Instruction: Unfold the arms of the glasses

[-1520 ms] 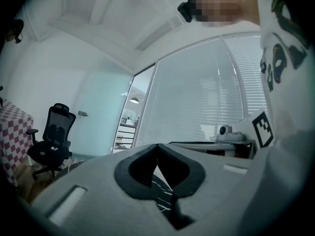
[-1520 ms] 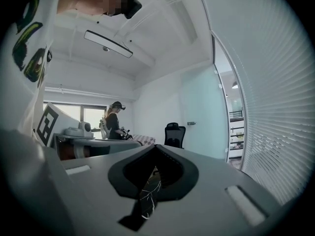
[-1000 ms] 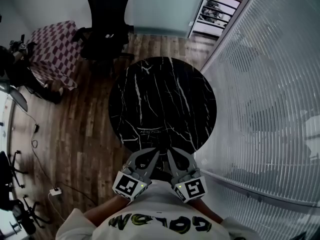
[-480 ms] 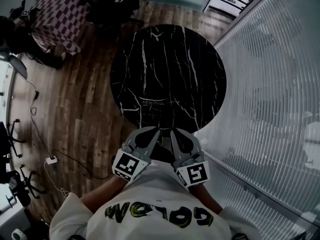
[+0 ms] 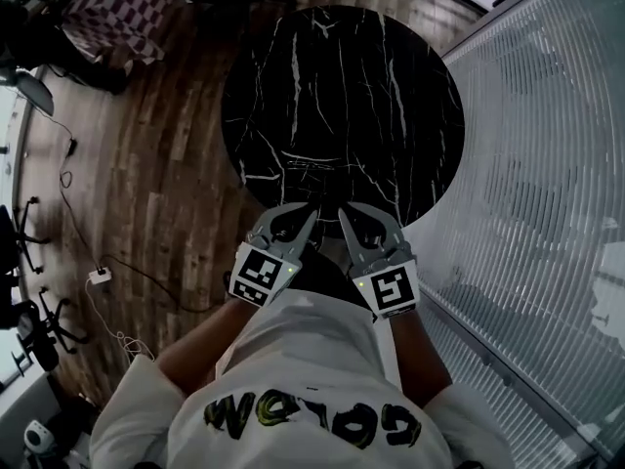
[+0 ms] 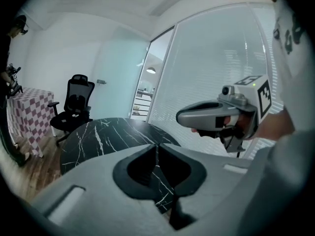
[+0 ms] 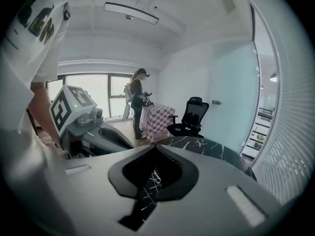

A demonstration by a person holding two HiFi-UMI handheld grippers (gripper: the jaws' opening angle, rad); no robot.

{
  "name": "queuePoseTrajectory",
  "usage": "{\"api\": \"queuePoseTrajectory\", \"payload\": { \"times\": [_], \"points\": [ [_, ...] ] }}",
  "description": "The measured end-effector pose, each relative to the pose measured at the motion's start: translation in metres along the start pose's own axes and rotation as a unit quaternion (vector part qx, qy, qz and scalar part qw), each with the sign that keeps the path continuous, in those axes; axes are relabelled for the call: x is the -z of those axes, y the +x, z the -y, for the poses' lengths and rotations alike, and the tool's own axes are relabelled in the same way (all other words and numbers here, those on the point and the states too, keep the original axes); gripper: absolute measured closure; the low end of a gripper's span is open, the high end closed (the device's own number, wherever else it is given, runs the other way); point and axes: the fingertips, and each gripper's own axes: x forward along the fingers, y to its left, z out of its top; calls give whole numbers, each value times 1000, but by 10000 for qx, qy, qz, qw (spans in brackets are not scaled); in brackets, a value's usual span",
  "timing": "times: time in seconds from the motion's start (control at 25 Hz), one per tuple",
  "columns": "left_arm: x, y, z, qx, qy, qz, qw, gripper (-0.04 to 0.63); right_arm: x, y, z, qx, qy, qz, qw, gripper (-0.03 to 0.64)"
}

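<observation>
— Right below us, against our white shirt (image 5: pixel 312 360), what do we hold?
— We hold the left tool (image 5: pixel 312 212) and the right tool (image 5: pixel 342 210) side by side, both aimed at the near rim of the round black marble table (image 5: pixel 391 86). Our left tool's jaws have just been opening and stand a thin slit apart with nothing between them. Our right tool's jaws meet at the tips, pinching nothing.
— And the glasses (image 5: pixel 314 167)?
— We see them only as a faint thin shape lying on the table just beyond the tool tips, apart from both. We cannot tell how their arms lie.
— Farther out?
— Wooden floor (image 5: pixel 166 164) on our left and a ribbed glass wall (image 5: pixel 547 164) on our right. Beyond the table we see a black office chair (image 6: pixel 74 104), a checked cloth (image 7: pixel 160 118) and a person (image 7: pixel 138 100) standing beside it.
</observation>
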Motion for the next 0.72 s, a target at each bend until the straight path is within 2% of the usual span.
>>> {"api": "queuePoseTrajectory", "payload": {
  "times": [0.32,0.72],
  "points": [
    [53,29,-28,-156,-265,-531,9981,563,39,45,14,-190,-377,-635,9971,601],
    [120,68,-51,-194,-934,-1035,9900,516,113,102,32,-456,-832,-1422,9853,594]
  ]
}}
